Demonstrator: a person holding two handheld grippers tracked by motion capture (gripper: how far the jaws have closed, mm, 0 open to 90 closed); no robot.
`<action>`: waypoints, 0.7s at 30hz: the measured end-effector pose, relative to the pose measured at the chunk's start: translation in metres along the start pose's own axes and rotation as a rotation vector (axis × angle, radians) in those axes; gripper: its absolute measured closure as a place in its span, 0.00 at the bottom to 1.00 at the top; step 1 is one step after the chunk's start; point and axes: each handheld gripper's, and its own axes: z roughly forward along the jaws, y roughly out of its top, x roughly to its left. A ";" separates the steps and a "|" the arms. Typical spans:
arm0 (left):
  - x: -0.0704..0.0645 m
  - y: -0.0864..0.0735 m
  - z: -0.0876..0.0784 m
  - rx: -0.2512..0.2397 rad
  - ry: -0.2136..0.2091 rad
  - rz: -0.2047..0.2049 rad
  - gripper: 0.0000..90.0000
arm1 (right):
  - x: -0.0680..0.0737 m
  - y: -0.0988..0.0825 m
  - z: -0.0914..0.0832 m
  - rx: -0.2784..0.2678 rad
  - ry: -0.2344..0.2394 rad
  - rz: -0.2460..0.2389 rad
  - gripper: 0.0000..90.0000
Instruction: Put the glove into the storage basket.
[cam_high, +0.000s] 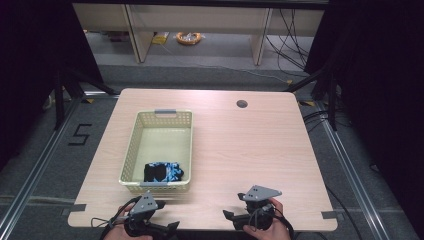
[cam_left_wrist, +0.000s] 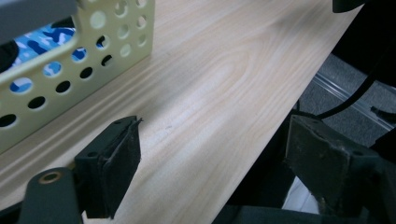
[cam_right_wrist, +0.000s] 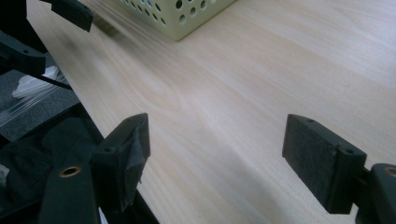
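Observation:
A pale yellow perforated basket (cam_high: 131, 145) stands left of centre on the wooden table (cam_high: 250, 150). In its near end lies a bundled black and blue patterned cloth (cam_high: 162, 171). My left gripper (cam_high: 170, 228) rests at the table's near edge, just in front of the basket, open with nothing between its pads. My right gripper (cam_high: 229, 216) sits at the near edge further right, also open and empty. The left gripper (cam_left_wrist: 215, 140) looks along the table edge with the basket (cam_left_wrist: 116, 42) and the cloth (cam_left_wrist: 42, 37) at its left. Bare wood lies between the pads of the right gripper (cam_right_wrist: 215, 149).
A round cable hole (cam_high: 242, 104) sits near the table's far edge. Beyond the table are desk legs, cables and an orange object (cam_high: 189, 37) on the floor. The basket corner (cam_right_wrist: 187, 14) and the other gripper's jaw (cam_right_wrist: 72, 11) appear far off in the right gripper view.

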 end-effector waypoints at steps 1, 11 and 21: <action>0.002 0.000 -0.002 0.018 0.013 0.039 0.20 | 0.000 -0.001 0.000 0.003 0.005 0.000 0.26; -0.003 -0.004 -0.002 0.026 0.008 0.034 0.20 | 0.006 -0.015 -0.006 0.032 -0.002 0.036 0.25; -0.003 -0.004 -0.001 0.034 0.006 0.055 0.20 | 0.004 -0.019 -0.006 0.037 -0.009 0.018 0.24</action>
